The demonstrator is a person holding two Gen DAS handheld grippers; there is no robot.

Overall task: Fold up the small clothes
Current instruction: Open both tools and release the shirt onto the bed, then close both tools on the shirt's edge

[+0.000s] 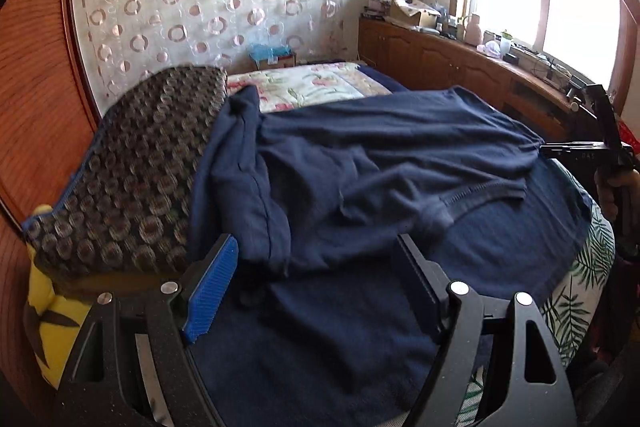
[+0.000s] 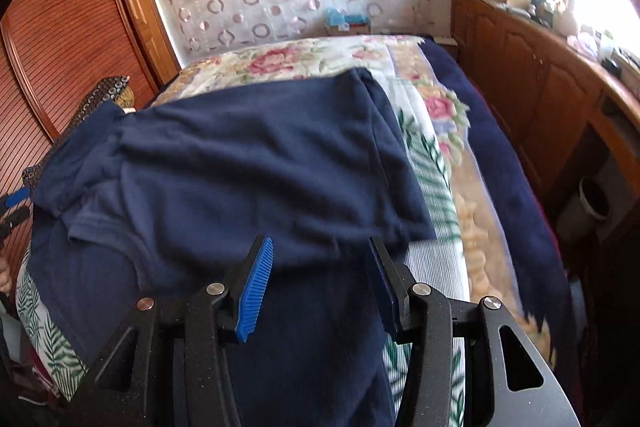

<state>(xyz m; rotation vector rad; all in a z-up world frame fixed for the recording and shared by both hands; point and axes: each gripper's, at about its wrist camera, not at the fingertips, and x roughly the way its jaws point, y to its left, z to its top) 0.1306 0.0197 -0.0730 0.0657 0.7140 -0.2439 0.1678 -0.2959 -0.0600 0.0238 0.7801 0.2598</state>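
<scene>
My left gripper (image 1: 316, 267) stands wide, its ribbed blue pads (image 1: 210, 291) empty, above a rumpled navy-blue knit garment (image 1: 360, 155) lying partly folded on a dark blue towel (image 1: 320, 339) spread over the floral bed (image 1: 312, 83). My right gripper (image 2: 320, 275) — jaws half apart, nothing between them — hovers at the garment's near edge.
</scene>
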